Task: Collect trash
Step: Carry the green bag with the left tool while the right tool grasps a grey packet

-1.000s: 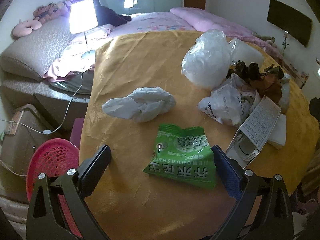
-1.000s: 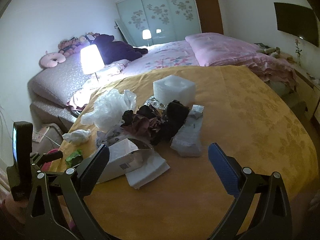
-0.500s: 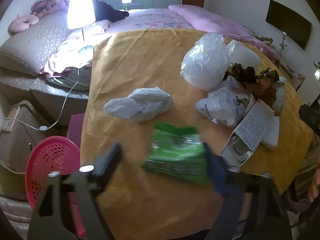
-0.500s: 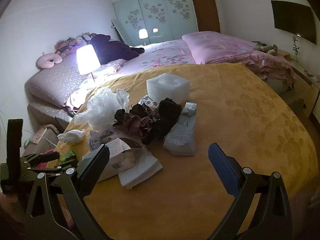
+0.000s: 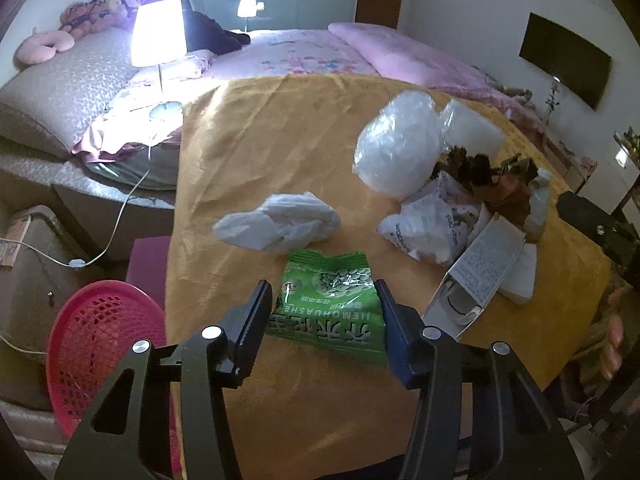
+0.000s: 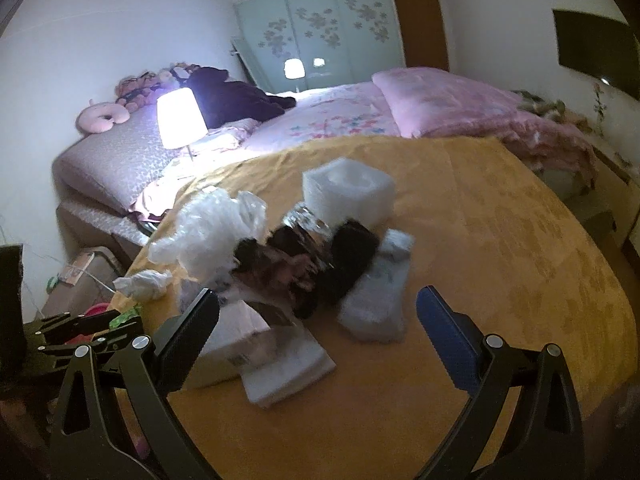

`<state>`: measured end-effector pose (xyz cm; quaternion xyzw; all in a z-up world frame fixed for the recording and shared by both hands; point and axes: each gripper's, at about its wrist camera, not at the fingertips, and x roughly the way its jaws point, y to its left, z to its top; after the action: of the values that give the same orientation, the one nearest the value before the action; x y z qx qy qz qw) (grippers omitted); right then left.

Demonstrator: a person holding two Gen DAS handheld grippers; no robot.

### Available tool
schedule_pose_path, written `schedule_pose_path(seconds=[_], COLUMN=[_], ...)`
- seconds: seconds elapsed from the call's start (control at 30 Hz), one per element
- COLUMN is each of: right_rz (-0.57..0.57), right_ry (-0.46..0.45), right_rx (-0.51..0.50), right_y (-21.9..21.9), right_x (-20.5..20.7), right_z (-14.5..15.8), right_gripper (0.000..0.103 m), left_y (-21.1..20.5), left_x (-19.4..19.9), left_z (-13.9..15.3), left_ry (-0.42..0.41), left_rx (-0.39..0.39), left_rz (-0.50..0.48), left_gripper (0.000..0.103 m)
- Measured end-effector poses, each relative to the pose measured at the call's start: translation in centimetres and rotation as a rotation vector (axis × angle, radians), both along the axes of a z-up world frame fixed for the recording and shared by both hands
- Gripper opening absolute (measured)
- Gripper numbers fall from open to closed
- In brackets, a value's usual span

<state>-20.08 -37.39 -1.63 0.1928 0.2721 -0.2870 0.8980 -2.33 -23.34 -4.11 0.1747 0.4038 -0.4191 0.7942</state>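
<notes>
orange bedspread [image 5: 248, 168], left tool [image 5: 323, 306] newly closing around green packet [image 5: 330, 300]

Dark trash pile [image 6: 304, 264] perhaps motion-blurred

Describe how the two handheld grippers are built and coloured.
Both look alike. The left gripper and right gripper each have a black frame with triangular cut-outs and round silver bolts at the joints. Each has one black ridged finger and one blue finger. No cables or sleeves show.
</notes>
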Motion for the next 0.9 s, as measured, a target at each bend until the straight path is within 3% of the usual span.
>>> schedule_pose_path(seconds=[0.27,0.57,0.67,0.73,0.9], right_rz=[-0.107,-0.144,-0.124,-0.101,-0.077], right_ry=[0.022,0.069,0.090,0.116,0.122], right_rx=[0.043,0.062,0.057,0.066,0.077], right_y=[-3.1,-5.4,-6.0,-6.2,-6.1], right_x=[-1.2,-1.2,0.2,1.1,1.1], right_z=[-0.6,-3.1,-3.4,-3.9,-4.2], right_gripper=[0.094,0.090,0.080,0.064,0.041], left_y=[1.4,1.8,1.9,1.9,1.7], left_x=[-0.4,0.4,0.3,0.3,0.2], left_z=[1.1,0.4,0.2,0.1,0.0], left_ry=[-0.046,-0.002,0.006,0.008,0.004], left_rx=[-0.005,0.005,0.008,0.011,0.014], left_rz=[0.012,0.030,0.035,0.036,0.033], left_gripper=[0.050,0.050,0.050,0.050,0.050])
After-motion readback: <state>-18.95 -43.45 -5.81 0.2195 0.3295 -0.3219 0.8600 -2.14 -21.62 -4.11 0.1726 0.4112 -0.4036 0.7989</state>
